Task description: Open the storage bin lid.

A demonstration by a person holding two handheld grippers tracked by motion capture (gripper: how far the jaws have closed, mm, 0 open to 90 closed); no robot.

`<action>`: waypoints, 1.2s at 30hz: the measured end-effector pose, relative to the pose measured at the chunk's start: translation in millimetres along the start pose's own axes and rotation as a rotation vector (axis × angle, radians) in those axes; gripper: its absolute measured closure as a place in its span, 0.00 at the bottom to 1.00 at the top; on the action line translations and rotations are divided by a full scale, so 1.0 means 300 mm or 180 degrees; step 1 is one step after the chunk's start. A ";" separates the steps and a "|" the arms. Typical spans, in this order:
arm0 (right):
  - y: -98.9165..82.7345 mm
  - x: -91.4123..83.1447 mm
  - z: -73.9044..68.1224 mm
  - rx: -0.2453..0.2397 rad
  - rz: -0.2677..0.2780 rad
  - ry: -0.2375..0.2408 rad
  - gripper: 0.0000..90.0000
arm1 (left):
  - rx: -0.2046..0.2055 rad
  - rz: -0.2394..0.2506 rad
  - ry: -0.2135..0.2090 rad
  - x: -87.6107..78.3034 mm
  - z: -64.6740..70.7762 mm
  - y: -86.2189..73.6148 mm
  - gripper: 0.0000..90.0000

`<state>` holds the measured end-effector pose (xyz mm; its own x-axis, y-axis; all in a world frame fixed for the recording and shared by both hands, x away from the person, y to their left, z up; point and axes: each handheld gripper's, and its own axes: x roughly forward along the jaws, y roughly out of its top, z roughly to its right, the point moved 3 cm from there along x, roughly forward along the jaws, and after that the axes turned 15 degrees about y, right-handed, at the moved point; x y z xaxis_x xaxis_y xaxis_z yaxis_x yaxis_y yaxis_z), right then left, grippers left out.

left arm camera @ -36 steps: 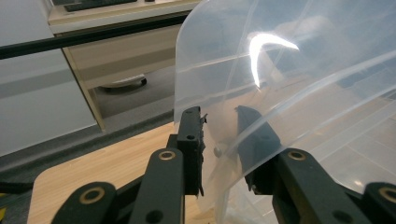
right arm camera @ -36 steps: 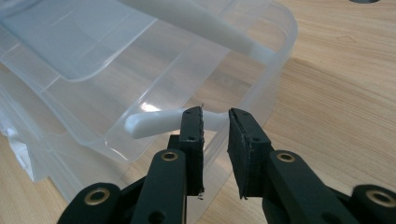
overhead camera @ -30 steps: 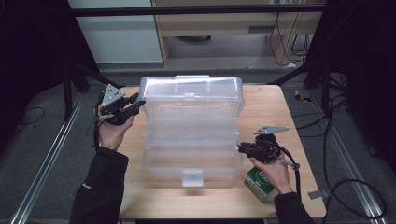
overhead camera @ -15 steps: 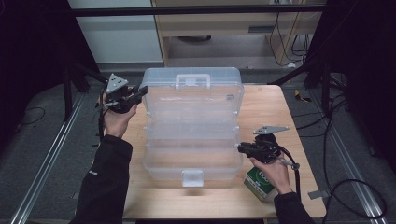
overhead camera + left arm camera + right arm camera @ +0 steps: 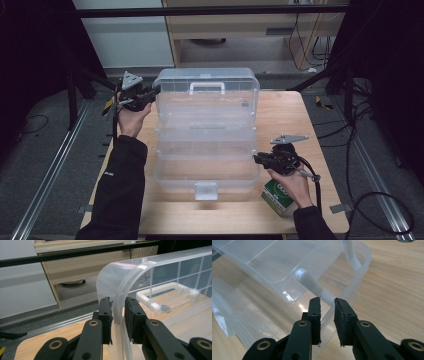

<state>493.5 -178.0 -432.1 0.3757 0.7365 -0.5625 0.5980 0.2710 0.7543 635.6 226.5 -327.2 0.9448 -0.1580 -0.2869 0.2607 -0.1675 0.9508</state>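
Observation:
A clear plastic tiered box [image 5: 205, 172] stands opened out on the wooden table [image 5: 280, 115]. Its lid [image 5: 207, 95], with a white handle [image 5: 206, 87], stands up at the far end. My left gripper [image 5: 156, 91] is at the lid's left edge. In the left gripper view the curved lid rim [image 5: 119, 292] runs between the pads of the left gripper [image 5: 118, 315], which have just been closing and press on it. My right gripper [image 5: 256, 159] is at the base's right wall. In the right gripper view that wall [image 5: 359, 277] passes between the jaws of the right gripper [image 5: 327, 312], beside a white hinge arm [image 5: 312, 282].
A green and white carton [image 5: 277, 196] lies under the right hand near the table's front right corner. The box's front latch [image 5: 206, 190] points toward the person. A wooden cabinet [image 5: 240, 30] stands beyond the table, with dark frame legs at both sides.
The left gripper moved away from the person and a little right, taking the lid up and back, so the trays spread out. The right gripper stayed in place.

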 end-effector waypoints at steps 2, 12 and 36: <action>0.000 0.000 -0.001 0.0000 -0.0004 -0.0006 0.84 | 0.0021 -0.0010 0.0017 0.011 0.000 0.000 0.84; 0.003 0.002 -0.003 -0.0018 -0.0032 -0.0029 0.83 | 0.0008 -0.0100 0.0071 0.086 -0.001 -0.004 0.86; 0.006 0.005 0.001 -0.0058 -0.0076 -0.0089 0.83 | -0.0087 -0.0445 0.0170 0.247 -0.007 -0.057 0.84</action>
<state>495.2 -176.4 -431.7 0.3811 0.7122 -0.5895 0.5942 0.2997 0.7463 701.5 219.7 -364.4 0.9079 -0.0830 -0.4108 0.3951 -0.1577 0.9050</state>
